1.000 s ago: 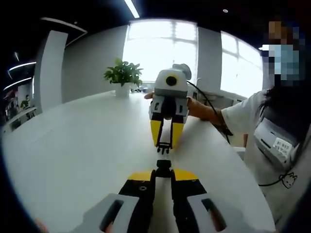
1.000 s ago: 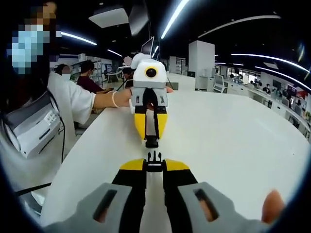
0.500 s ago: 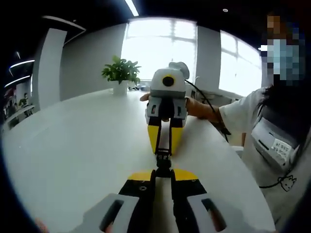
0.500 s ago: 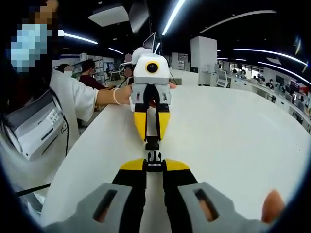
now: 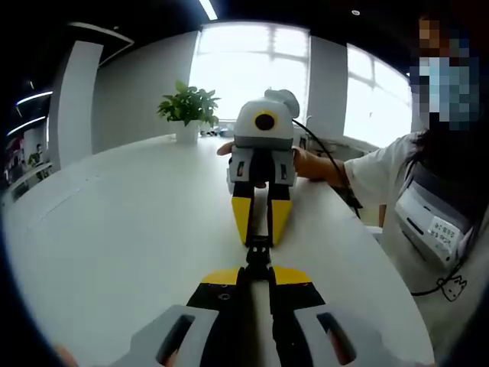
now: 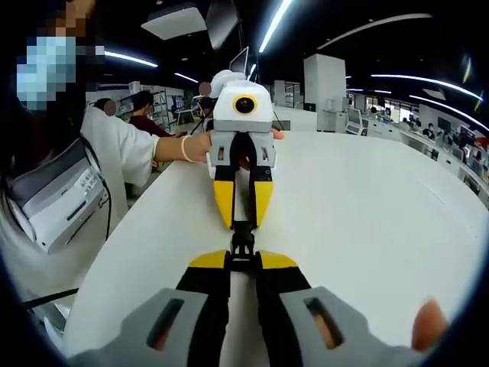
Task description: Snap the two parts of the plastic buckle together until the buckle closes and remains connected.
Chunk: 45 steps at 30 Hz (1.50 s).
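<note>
We hold the left gripper point(image 5: 257, 277) and right gripper point(image 6: 243, 264) nose to nose above the white table point(image 5: 114, 222), each pinching one half of the black buckle point(image 6: 243, 238). Halves touching, mating step; latching unclear. Next: firm straight push.

Two hand-held grippers faced each other at frame centre: the left hand-held gripper point(image 5: 257, 269) and the right hand-held gripper point(image 6: 244, 260). Two buckle parts point(image 5: 258, 254) met between them. There was one white desk point(image 5: 114, 229) and one potted plant point(image 5: 187, 113) at upper left.
</note>
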Tool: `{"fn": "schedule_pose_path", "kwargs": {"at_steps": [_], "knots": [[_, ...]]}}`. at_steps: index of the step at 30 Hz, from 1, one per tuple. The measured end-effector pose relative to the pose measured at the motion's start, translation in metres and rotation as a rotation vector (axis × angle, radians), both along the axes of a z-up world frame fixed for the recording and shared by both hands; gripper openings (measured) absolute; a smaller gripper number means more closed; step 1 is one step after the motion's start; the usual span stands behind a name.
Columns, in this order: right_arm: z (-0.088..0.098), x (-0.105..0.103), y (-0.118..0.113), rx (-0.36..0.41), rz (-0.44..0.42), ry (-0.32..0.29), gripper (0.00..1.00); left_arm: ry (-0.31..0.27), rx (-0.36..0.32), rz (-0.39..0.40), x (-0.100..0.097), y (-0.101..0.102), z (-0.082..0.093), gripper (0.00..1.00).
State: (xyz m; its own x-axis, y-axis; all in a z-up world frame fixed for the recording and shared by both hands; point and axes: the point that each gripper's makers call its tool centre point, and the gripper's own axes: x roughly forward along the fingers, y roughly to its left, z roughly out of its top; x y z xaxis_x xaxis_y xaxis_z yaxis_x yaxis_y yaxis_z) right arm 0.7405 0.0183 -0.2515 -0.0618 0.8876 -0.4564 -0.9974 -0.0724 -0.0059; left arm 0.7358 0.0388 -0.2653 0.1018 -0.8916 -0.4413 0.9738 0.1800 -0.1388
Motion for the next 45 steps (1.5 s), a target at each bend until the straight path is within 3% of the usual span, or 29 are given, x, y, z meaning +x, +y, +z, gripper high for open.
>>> {"fn": "schedule_pose_path", "kwargs": {"at_steps": [8,19,33,45], "knots": [[0.0,0.0,0.001,0.0,0.008,-0.003,0.12,0.021,-0.018,0.001,-0.005,-0.001,-0.001,0.12],[-0.002,-0.001,0.006,-0.008,0.016,-0.034,0.12,-0.03,0.021,-0.001,-0.008,-0.002,0.0,0.11],[-0.003,-0.004,0.01,-0.015,0.055,-0.034,0.11,-0.024,0.021,-0.012,-0.005,-0.002,0.002,0.1],[-0.003,-0.003,0.01,-0.036,-0.012,-0.032,0.1,-0.005,0.038,0.062,-0.002,-0.003,0.004,0.1]]}}
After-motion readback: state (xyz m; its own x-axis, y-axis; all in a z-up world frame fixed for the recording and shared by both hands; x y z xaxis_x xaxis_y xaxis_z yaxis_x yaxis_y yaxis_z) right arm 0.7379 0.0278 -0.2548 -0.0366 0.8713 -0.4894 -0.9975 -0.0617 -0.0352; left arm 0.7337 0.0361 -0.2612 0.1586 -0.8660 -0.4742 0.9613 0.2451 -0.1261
